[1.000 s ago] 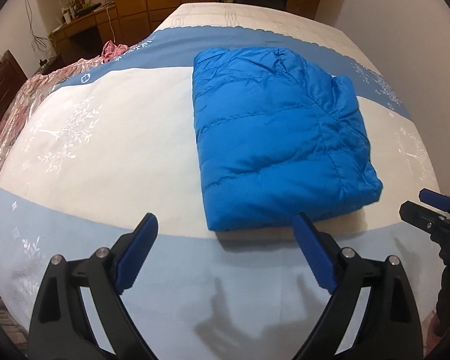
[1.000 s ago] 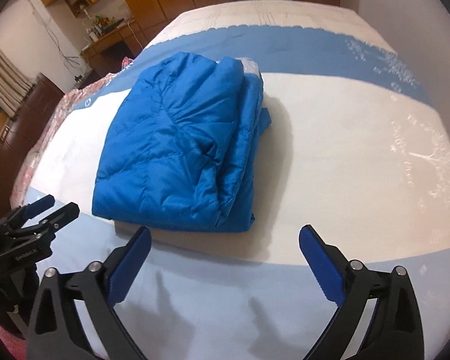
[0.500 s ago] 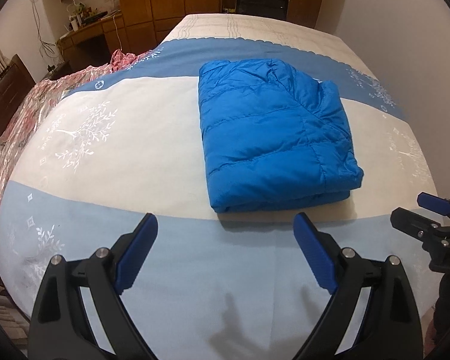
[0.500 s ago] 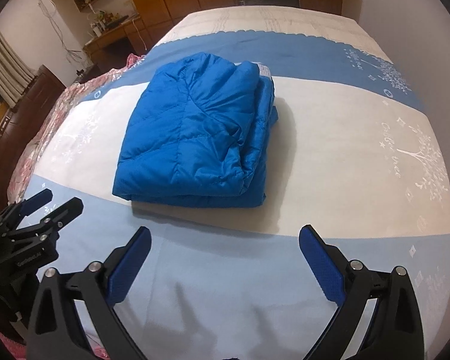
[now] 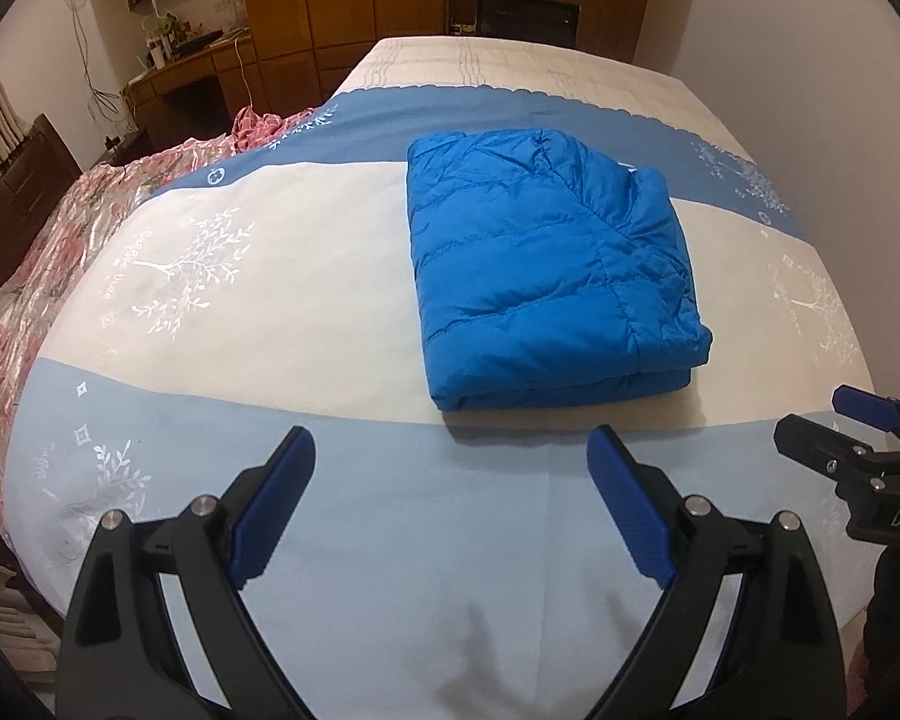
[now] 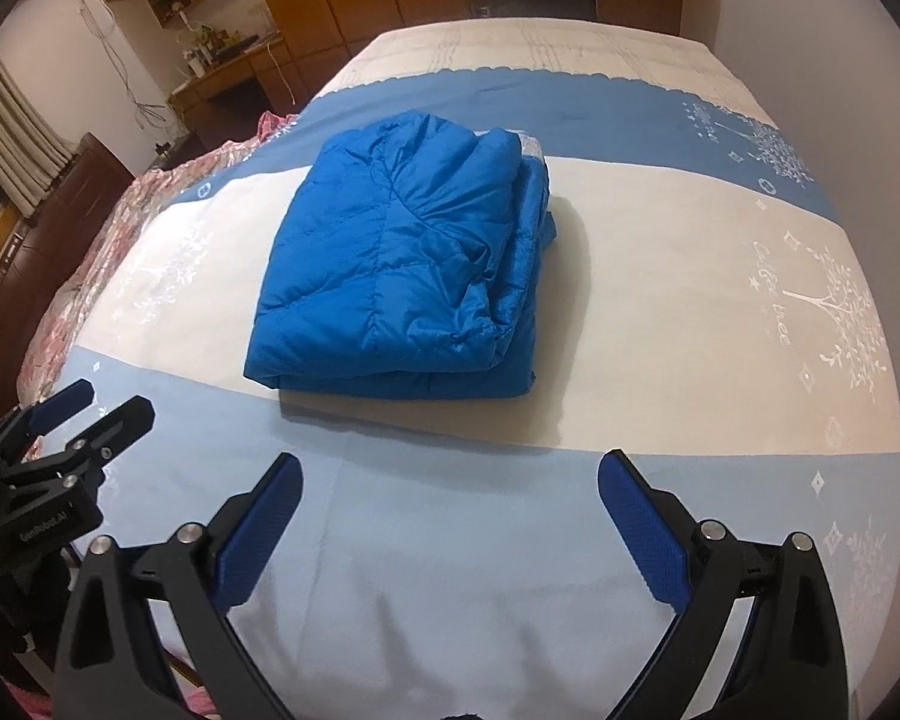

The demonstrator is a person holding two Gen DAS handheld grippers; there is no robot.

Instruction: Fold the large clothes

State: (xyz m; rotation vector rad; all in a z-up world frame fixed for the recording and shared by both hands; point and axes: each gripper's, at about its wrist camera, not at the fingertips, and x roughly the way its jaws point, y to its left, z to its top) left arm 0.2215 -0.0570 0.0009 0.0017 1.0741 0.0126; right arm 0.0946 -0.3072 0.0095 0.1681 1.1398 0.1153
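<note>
On the bed (image 5: 306,540), I am holding both grippers, left (image 5: 450,504) and right (image 6: 450,528), jaws apart and empty, short of the folded jacket (image 5: 540,276), judging the fold done and best left untouched.

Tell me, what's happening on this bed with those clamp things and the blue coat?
A person is folding clothes with a hand-held gripping tool in each hand. The blue puffy jacket already lies folded into a neat rectangle on the bedspread. The left tool and the right tool are both open, hold nothing, and hover over the near edge of the bed, clear of the jacket. A pink floral cover hangs off the left side.
</note>
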